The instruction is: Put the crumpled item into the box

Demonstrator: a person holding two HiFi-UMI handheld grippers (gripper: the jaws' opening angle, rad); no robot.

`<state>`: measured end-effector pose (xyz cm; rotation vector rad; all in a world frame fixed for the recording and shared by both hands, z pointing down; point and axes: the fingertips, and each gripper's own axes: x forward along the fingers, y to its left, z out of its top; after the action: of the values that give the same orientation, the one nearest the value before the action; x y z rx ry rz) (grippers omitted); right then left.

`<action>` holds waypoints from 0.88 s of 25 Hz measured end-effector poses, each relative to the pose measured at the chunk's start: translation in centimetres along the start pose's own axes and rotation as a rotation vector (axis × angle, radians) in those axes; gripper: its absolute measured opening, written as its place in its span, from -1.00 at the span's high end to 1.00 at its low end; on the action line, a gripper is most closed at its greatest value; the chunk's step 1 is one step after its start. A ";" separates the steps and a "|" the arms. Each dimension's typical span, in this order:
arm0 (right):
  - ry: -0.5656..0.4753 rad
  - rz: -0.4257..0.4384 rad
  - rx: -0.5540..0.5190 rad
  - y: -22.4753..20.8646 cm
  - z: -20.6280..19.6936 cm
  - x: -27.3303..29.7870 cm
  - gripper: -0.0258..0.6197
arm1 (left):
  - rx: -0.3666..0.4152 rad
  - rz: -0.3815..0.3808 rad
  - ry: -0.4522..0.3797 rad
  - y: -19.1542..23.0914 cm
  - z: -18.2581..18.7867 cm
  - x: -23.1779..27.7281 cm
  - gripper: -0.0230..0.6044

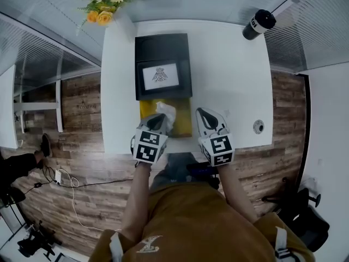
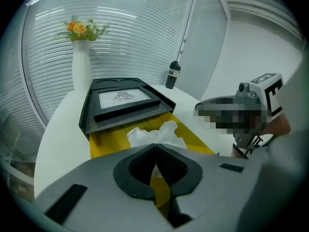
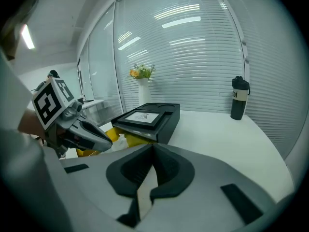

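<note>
Both your tools, the left tool (image 2: 155, 146) and the right tool (image 3: 153, 148), look like matt grey plastic. Their black pads (image 2: 171, 166) are finely ribbed and look rubbery. The crumpled item (image 2: 157, 132) looks like thin white paper, creased and matt. The box (image 2: 104, 141) is smooth yellow inside, and its black lid (image 2: 94, 110) is matt, like card. Your counter (image 1: 229, 81) is smooth white with a soft sheen. The bottle (image 1: 258, 24) is glossy black. The floor (image 1: 82, 113) is rough-grained wood planking. Your shirt (image 1: 191, 217) is brown cloth.

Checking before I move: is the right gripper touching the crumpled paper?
Apart. Head view: the right gripper hangs over bare table, with yellow box between it and the crumpled paper.
</note>
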<state>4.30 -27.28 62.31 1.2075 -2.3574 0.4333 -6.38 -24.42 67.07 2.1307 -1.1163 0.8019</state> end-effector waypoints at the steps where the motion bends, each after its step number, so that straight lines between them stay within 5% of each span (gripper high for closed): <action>1: 0.001 0.000 0.002 -0.1 0.0 0.0 0.88 | 0.008 0.002 0.012 -0.1 -0.1 0.2 0.84; 22: -0.017 -0.005 0.002 -0.1 0.3 -1.0 0.88 | 0.066 0.035 0.065 -0.5 -1.2 1.3 0.83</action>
<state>4.85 -26.77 61.57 1.2225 -2.3679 0.4259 -5.59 -23.93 68.68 2.1278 -1.1099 0.9293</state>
